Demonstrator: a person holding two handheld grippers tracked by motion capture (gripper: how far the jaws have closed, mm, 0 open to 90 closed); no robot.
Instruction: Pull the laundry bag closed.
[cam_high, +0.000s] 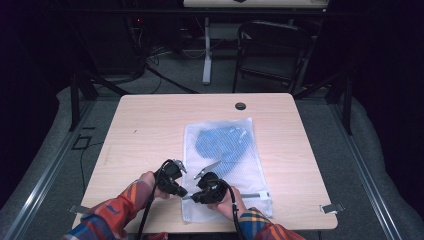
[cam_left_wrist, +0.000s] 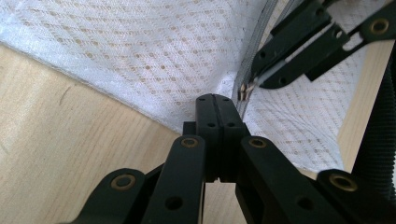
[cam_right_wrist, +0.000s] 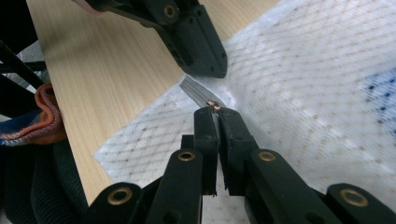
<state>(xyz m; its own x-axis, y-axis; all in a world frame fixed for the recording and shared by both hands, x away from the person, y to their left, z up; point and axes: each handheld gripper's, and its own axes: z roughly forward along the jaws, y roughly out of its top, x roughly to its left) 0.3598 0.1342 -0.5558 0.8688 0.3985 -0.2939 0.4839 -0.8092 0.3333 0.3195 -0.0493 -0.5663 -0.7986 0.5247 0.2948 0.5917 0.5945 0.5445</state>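
Note:
A white mesh bag (cam_high: 227, 165) lies flat on the wooden table (cam_high: 150, 130), with a blue cloth (cam_high: 222, 142) inside it. A grey zipper (cam_high: 250, 195) runs along the bag's near edge. My left gripper (cam_high: 184, 192) is shut on the bag's near-left corner (cam_left_wrist: 205, 88), where the fabric puckers at its tips (cam_left_wrist: 216, 100). My right gripper (cam_high: 193, 198) points toward it, shut on the small brass zipper pull (cam_right_wrist: 213, 104). In the right gripper view the left gripper (cam_right_wrist: 205, 70) pins the mesh just beyond the zipper's end. The two grippers' tips are almost touching.
A round cable hole (cam_high: 240, 106) sits near the table's far edge. Metal clamps (cam_high: 331, 207) mark the front corners. Behind the table stand a dark chair (cam_high: 270, 50) and a desk leg (cam_high: 206, 55). Bare wood lies left of the bag.

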